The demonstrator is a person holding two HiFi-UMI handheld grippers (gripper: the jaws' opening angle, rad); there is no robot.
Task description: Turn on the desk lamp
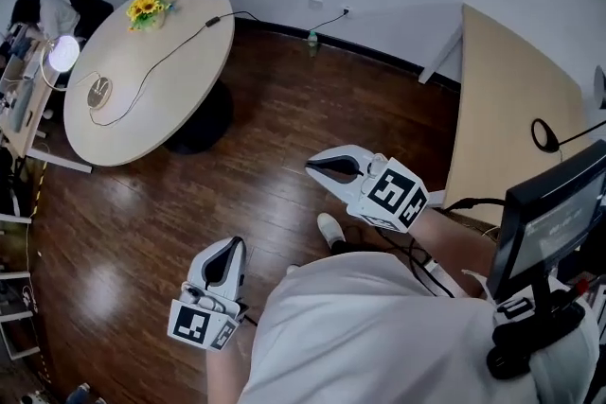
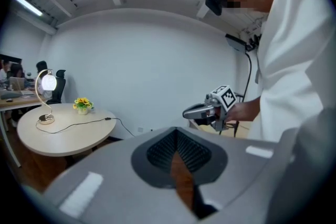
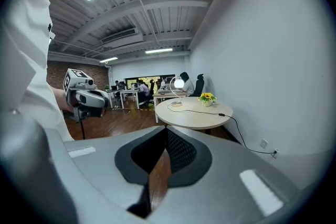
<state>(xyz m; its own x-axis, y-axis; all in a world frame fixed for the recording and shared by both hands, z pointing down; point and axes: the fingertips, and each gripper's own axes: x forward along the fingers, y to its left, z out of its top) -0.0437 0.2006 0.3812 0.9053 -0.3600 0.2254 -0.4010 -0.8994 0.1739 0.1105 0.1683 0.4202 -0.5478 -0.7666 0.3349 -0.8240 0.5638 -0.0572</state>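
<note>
The desk lamp [image 1: 63,53] stands at the left edge of the round beige table [image 1: 170,80], its ring head glowing white above a round base [image 1: 98,92]. The left gripper view shows the lamp [image 2: 47,82] far off at the left; the right gripper view has it [image 3: 179,83] small and distant. Both grippers are held over the wood floor, well short of the table. My left gripper [image 1: 230,247] [image 2: 177,152] is shut with nothing in it. My right gripper [image 1: 318,166] [image 3: 164,150] is also shut and holds nothing.
A pot of yellow flowers [image 1: 147,8] sits at the table's far edge. The lamp's black cable [image 1: 170,52] runs across the table to a wall socket [image 1: 343,11]. A small green bottle [image 1: 311,39] stands by the wall. A beige desk [image 1: 511,99] and monitor [image 1: 554,224] lie at the right.
</note>
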